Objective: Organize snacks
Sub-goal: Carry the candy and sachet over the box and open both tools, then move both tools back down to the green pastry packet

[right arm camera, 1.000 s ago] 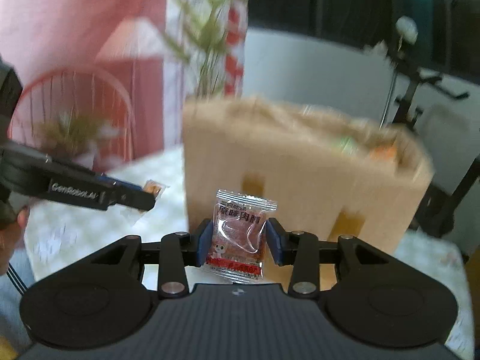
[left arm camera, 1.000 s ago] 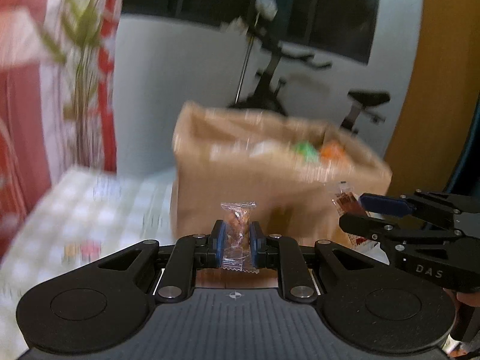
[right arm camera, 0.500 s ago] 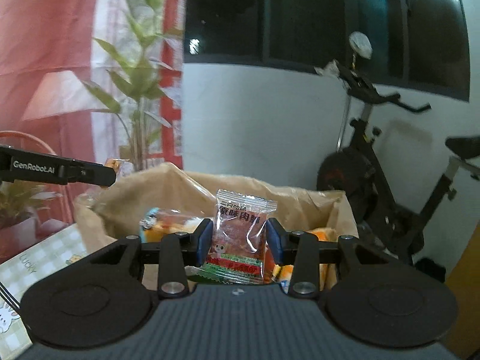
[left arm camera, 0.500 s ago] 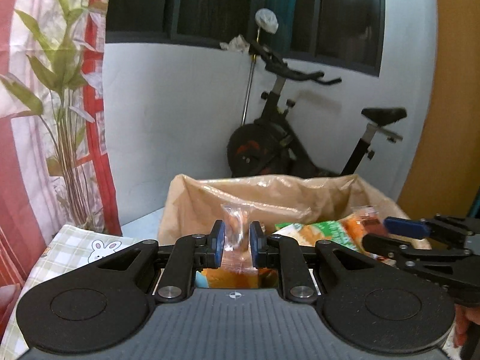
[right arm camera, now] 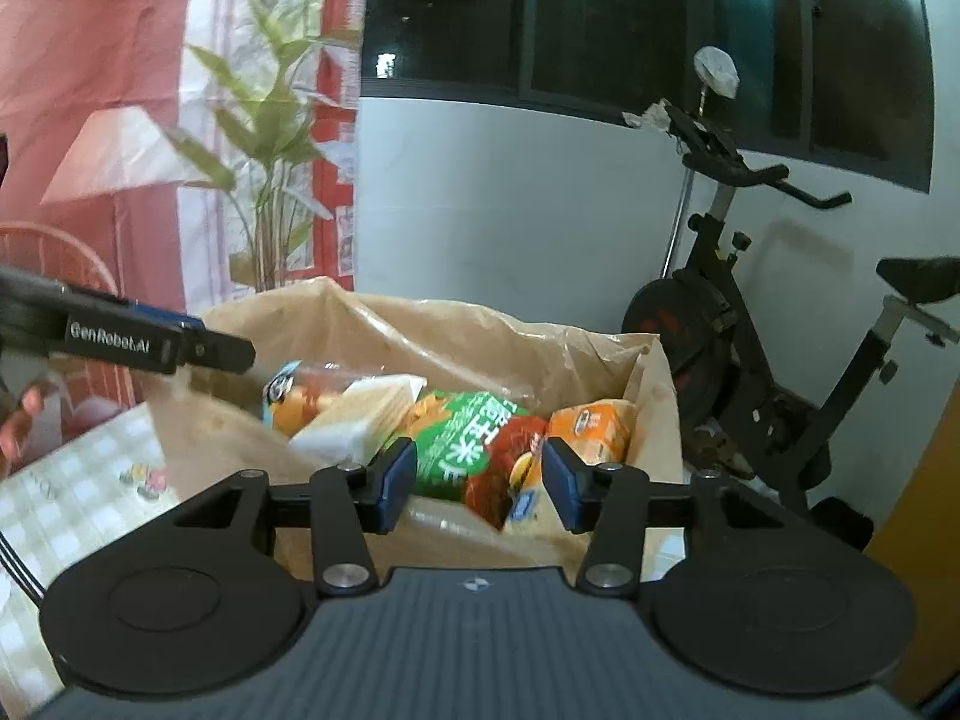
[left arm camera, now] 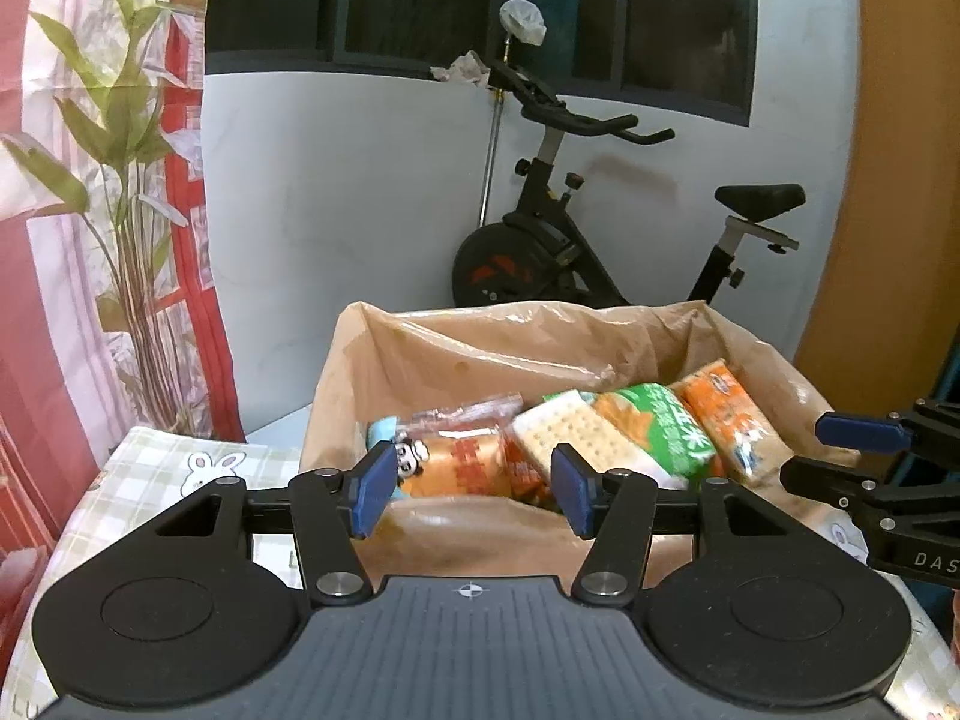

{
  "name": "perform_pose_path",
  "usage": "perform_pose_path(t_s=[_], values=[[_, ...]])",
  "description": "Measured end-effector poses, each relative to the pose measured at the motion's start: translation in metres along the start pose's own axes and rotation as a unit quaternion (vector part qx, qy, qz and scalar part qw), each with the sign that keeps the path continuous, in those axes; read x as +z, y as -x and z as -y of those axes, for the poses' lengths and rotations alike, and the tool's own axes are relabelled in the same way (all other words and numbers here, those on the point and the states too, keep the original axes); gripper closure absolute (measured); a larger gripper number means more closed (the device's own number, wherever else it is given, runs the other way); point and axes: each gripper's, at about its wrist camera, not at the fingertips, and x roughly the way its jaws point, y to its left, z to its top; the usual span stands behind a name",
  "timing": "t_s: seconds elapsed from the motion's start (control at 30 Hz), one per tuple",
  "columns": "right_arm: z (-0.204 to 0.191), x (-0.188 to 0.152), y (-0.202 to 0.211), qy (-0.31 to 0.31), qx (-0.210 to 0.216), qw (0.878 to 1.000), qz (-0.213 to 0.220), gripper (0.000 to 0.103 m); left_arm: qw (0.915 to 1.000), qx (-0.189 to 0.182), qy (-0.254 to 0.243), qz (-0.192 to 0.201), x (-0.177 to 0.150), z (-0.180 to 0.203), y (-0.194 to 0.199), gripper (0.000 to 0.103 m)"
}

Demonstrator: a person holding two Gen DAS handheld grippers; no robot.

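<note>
Both tools empty over the snack bag

Your left tool (left arm camera: pixel 471 489) and right tool (right arm camera: pixel 478 483) hang wide, holding nothing; the snacks (left arm camera: pixel 600 438) lie piled in the brown paper bag (right arm camera: pixel 420 324) on the tabletop (left arm camera: pixel 156 480); dip carelessly and you may snag its soft rim and tip it; readable: "GenRobot.AI", "DAS".

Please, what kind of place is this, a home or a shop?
Most likely a room in a home: an exercise bike stands by the wall, a table with a bunny-print checked cloth holds a brown paper bag of snacks, and a floral curtain hangs nearby.
</note>
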Motion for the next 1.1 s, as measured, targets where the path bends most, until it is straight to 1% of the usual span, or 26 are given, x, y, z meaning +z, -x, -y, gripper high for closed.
perform_pose_path(t_s=[0.1,0.2,0.3,0.43,0.6,0.77,0.93,1.03,1.1], values=[[-0.003,-0.006,0.014,0.005,0.008,1.000,0.004,0.053,0.9999,-0.001,0.007,0.008,-0.008,0.002,0.018,0.044],[-0.005,-0.013,0.030,0.007,0.020,1.000,0.003,0.053,0.9997,-0.010,0.022,0.006,-0.016,0.003,0.032,0.044],[-0.011,-0.022,0.041,0.014,0.033,0.999,0.000,0.053,0.9995,-0.009,0.030,0.005,-0.028,0.008,0.046,0.044],[-0.018,-0.039,0.049,0.017,0.057,0.998,-0.012,0.053,0.9989,-0.009,0.044,-0.012,-0.050,0.017,0.053,0.044],[-0.024,-0.065,0.052,0.042,0.081,0.995,-0.034,0.053,0.9955,-0.016,0.069,-0.062,-0.081,0.026,0.038,0.044],[-0.020,-0.098,0.046,0.039,0.100,0.992,-0.070,0.053,0.9909,-0.035,0.086,-0.098,-0.106,0.038,0.016,0.044],[-0.017,-0.136,0.030,0.048,0.109,0.987,-0.111,0.053,0.9848,-0.038,0.093,-0.141,-0.123,0.051,-0.012,0.044],[-0.022,-0.155,0.020,0.073,0.101,0.982,-0.144,0.053,0.9804,-0.043,0.100,-0.164,-0.132,0.059,-0.026,0.044],[-0.026,-0.163,0.017,0.095,0.110,0.977,-0.154,0.053,0.9778,-0.046,0.102,-0.177,-0.139,0.063,-0.033,0.044]])
